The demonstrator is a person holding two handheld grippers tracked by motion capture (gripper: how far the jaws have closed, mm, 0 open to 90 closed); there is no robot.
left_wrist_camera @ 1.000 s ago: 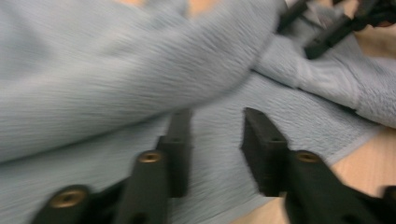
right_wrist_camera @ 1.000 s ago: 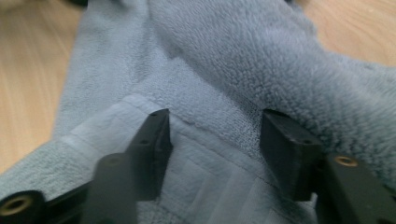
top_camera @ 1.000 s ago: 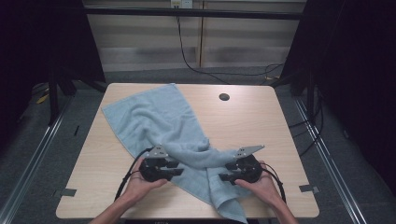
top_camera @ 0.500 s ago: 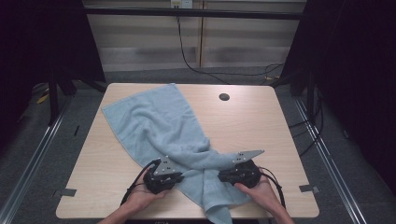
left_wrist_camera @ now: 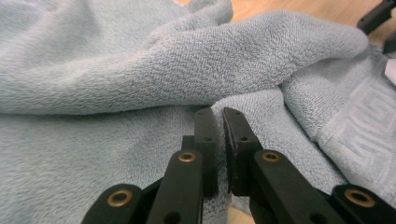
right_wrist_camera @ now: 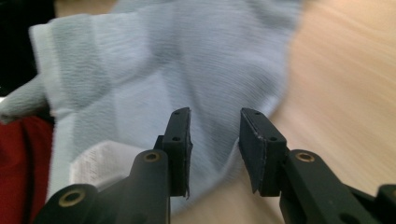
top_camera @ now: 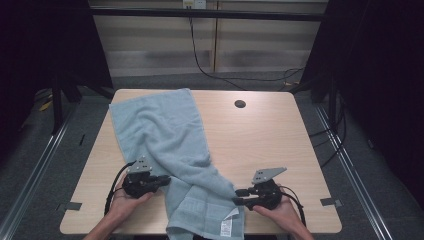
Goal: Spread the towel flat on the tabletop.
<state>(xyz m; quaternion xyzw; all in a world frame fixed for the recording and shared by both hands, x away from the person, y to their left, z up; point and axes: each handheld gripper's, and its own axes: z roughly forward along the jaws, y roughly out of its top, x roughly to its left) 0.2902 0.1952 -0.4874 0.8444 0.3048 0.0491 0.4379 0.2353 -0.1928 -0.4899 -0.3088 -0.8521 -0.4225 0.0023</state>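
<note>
A light blue towel (top_camera: pixel 165 130) lies slantwise on the wooden table (top_camera: pixel 270 145), from the back left corner to the front edge, where its end hangs over. A white label (top_camera: pixel 227 227) shows on that end. My left gripper (top_camera: pixel 167 178) is at the towel's left edge near the front. In the left gripper view its jaws (left_wrist_camera: pixel 218 112) stand almost together over towel folds (left_wrist_camera: pixel 116 60), with nothing between them. My right gripper (top_camera: pixel 236 192) points at the towel's right edge. Its jaws (right_wrist_camera: pixel 215 114) stand open in front of the blurred towel (right_wrist_camera: pixel 187 56) and label (right_wrist_camera: pixel 93 163).
A round cable hole (top_camera: pixel 240 104) sits near the table's back edge. The right half of the tabletop is bare wood. Grey tape marks (top_camera: pixel 327 201) are stuck near the front corners. Dark frames and floor rails flank the table. Something red (right_wrist_camera: pixel 18 158) shows at the left.
Both grippers have drawn apart: the left one moved left to the towel's edge, the right one slightly right and nearer. The towel's front end now lies flatter and wider.
</note>
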